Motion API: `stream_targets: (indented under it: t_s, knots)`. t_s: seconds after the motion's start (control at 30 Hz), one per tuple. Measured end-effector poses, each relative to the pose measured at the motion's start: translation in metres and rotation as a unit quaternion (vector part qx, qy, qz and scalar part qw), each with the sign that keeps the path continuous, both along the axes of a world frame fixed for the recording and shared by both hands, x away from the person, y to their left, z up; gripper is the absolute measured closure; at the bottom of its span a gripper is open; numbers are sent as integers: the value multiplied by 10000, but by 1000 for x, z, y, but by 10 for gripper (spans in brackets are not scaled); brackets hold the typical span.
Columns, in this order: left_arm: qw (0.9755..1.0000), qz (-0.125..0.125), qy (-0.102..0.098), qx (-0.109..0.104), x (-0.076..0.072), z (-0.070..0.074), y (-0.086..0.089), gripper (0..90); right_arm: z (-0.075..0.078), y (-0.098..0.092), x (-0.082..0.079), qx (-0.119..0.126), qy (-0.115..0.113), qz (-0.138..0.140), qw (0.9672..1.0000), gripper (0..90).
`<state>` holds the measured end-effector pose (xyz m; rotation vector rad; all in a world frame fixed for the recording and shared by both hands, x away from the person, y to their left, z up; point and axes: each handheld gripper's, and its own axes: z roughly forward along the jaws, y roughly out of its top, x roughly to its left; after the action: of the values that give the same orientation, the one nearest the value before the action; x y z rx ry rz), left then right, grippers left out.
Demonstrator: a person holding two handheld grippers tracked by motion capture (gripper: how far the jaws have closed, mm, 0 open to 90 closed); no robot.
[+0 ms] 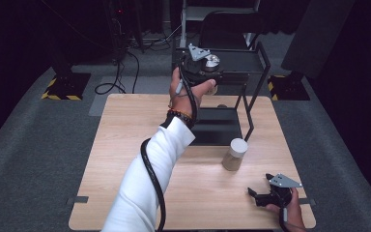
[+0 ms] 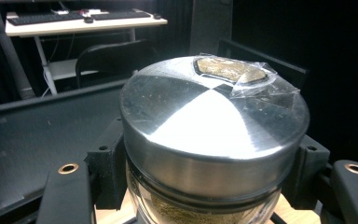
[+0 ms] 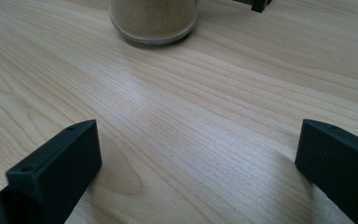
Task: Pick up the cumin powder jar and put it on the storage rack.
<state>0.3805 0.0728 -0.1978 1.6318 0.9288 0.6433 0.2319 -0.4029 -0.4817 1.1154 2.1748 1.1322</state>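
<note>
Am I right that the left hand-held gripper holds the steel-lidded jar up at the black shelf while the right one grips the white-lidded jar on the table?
Not quite: the right hand-held gripper is open and apart from the white-lidded jar, as the right gripper view shows. The left hand-held gripper does hold the steel-lidded jar at the shelf.

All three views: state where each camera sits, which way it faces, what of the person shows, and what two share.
High view: above the person's side, facing forward and down on the table; shows the white sleeve, both hands and both tongs.
Left gripper view: rides the left tongs, facing along them at the steel-lidded jar they clamp.
Right gripper view: rides the right tongs, low over the table, jaws apart.
Shared: high and right gripper views both show the white-lidded jar.
</note>
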Motion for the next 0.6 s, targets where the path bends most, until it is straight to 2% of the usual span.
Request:
stream_targets:
  t_s: [0.27, 0.6]
  knots:
    - [9999, 89, -45, -54, 10, 15, 3, 316, 0, 0, 0, -4, -8, -2, 10000, 0]
    - [9998, 145, -105, -60, 24, 25, 0, 316, 0, 0, 0, -5, -9, -1, 10000, 0]
